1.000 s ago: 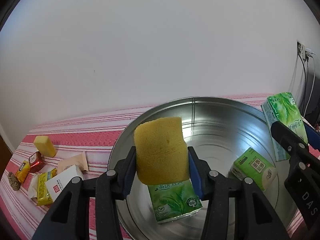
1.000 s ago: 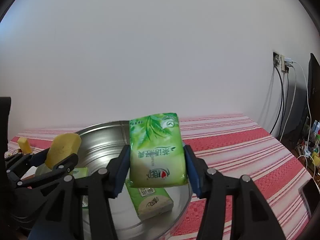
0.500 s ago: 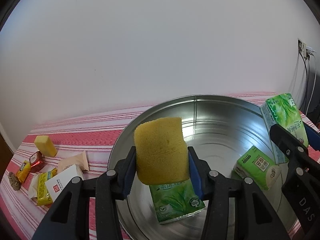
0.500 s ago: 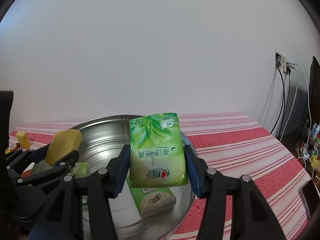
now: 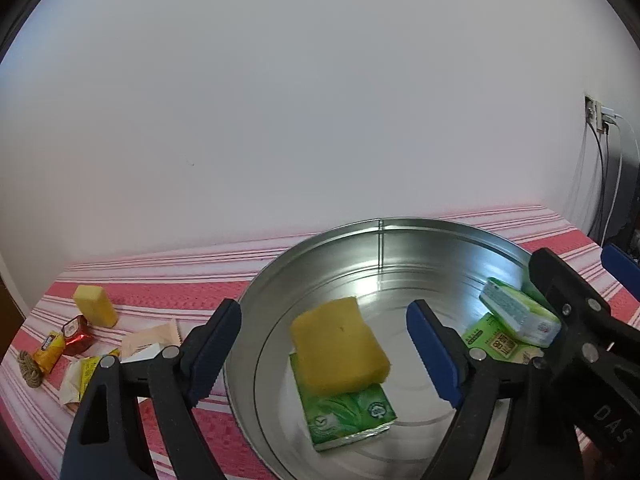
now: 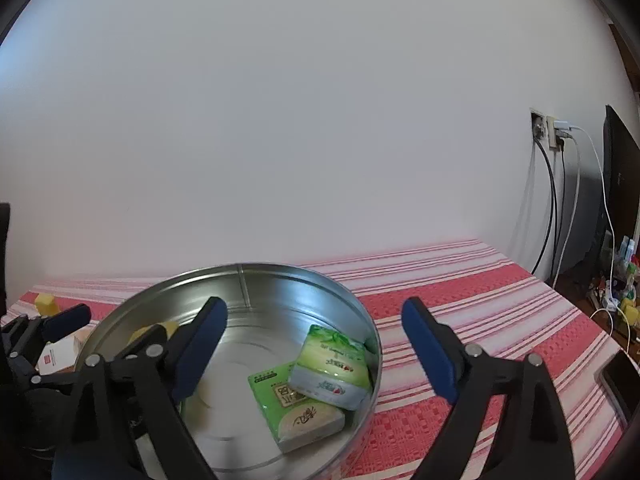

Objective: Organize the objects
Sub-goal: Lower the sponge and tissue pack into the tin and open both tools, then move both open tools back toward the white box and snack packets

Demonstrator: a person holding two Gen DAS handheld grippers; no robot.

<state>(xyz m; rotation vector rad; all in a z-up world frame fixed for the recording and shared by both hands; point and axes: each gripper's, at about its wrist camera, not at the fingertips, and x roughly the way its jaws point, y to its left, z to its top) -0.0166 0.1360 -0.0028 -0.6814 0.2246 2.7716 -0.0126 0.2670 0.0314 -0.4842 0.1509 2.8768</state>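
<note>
Inside the metal basin (image 5: 400, 248), the yellow sponge (image 5: 340, 352) hides the far half of a green tissue pack (image 5: 348, 412). At the basin's right, a blurred pack (image 5: 520, 316) covers part of another (image 5: 496, 344). Beyond the basin's left rim, wrapper print is unreadable.

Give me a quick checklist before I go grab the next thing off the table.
1. Left claw empty, jaws just opened: ok.
2. Right claw empty, jaws just opened: ok.
3. Sponge inside the metal pan, lying on a green tissue pack: ok.
4. Dropped tissue pack in the pan, leaning on another pack: ok.
5. Items left on the striped cloth, such as the yellow block and snack packets: not ok.
6. Sponge fully settled: cannot tell.
</note>
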